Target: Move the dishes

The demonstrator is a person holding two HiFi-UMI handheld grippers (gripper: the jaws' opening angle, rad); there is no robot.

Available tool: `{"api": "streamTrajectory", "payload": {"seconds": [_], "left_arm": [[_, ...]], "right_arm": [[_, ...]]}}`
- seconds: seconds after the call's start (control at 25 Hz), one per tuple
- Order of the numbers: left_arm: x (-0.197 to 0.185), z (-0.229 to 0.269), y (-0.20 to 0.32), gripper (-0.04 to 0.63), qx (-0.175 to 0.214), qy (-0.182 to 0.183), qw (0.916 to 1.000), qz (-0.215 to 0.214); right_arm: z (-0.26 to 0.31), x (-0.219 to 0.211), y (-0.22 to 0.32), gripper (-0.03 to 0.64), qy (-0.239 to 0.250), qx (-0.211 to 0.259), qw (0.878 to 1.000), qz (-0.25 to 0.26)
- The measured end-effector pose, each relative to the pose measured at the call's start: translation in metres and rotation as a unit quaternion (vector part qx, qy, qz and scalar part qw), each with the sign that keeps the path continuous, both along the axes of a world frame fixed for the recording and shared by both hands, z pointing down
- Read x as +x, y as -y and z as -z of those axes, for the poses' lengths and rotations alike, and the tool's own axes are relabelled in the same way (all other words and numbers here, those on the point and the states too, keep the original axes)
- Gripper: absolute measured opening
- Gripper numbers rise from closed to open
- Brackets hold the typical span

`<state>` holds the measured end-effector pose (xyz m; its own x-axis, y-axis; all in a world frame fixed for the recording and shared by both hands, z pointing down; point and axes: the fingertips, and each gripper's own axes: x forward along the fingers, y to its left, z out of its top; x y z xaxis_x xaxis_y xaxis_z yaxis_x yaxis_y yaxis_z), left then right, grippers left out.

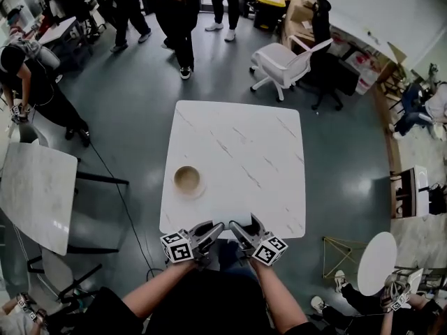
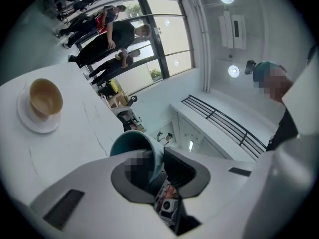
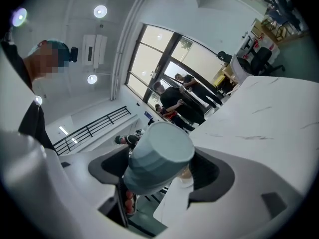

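Barely begun, it seemed: the bowl (image 1: 186, 179) on its saucer (image 2: 31, 123) sat untouched, near-left on the worktop (image 1: 237, 145). At the near edge the left gripper (image 1: 213, 229) clamped a teal cup (image 2: 130, 142); the right gripper (image 1: 241, 230) stood open around it.

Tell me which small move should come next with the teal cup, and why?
Probably draw the right gripper back off the teal cup: its jaws stand open around the cup's base, while the left gripper pinches its wall near the rim.
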<state>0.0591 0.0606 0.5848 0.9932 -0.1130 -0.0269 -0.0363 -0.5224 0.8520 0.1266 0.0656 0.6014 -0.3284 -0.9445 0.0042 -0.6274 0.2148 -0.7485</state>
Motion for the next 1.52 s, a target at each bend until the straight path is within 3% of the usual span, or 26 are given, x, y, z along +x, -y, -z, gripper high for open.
{"api": "streamTrajectory", "payload": {"seconds": [0.24, 0.6, 0.76, 0.84, 0.96, 1.28, 1.4, 1.52], "left_arm": [[0.034, -0.009, 0.008, 0.063, -0.013, -0.017, 0.9995, 0.025], [0.058, -0.009, 0.015, 0.058, -0.004, 0.01, 0.9993, 0.036], [0.051, -0.014, 0.028, 0.037, -0.004, 0.025, 0.9966, 0.078], [0.044, -0.026, 0.042, 0.037, 0.002, 0.047, 0.9938, 0.101], [0.041, -0.044, 0.056, 0.035, 0.032, 0.116, 0.9873, 0.103], [0.051, -0.09, 0.067, 0.035, 0.06, 0.256, 0.9586, 0.11], [0.059, -0.107, 0.067, 0.036, 0.042, 0.295, 0.9491, 0.101], [0.067, -0.121, 0.066, 0.037, 0.032, 0.33, 0.9387, 0.095]], "right_arm": [[-0.011, 0.034, 0.01, 0.383, -0.007, 0.008, 0.999, 0.037], [-0.016, 0.058, 0.018, 0.388, 0.002, 0.003, 0.999, 0.048], [-0.017, 0.077, 0.022, 0.393, -0.006, 0.006, 0.999, 0.037], [-0.019, 0.085, 0.025, 0.393, -0.011, 0.006, 0.999, 0.034], [-0.019, 0.09, 0.031, 0.391, -0.049, 0.005, 0.998, 0.026], [-0.038, 0.076, 0.03, 0.375, -0.183, -0.044, 0.982, 0.023], [-0.044, 0.08, 0.026, 0.206, -0.2, -0.052, 0.978, 0.01], [-0.051, 0.086, 0.022, 0.096, -0.206, -0.059, 0.977, 0.002]]}}
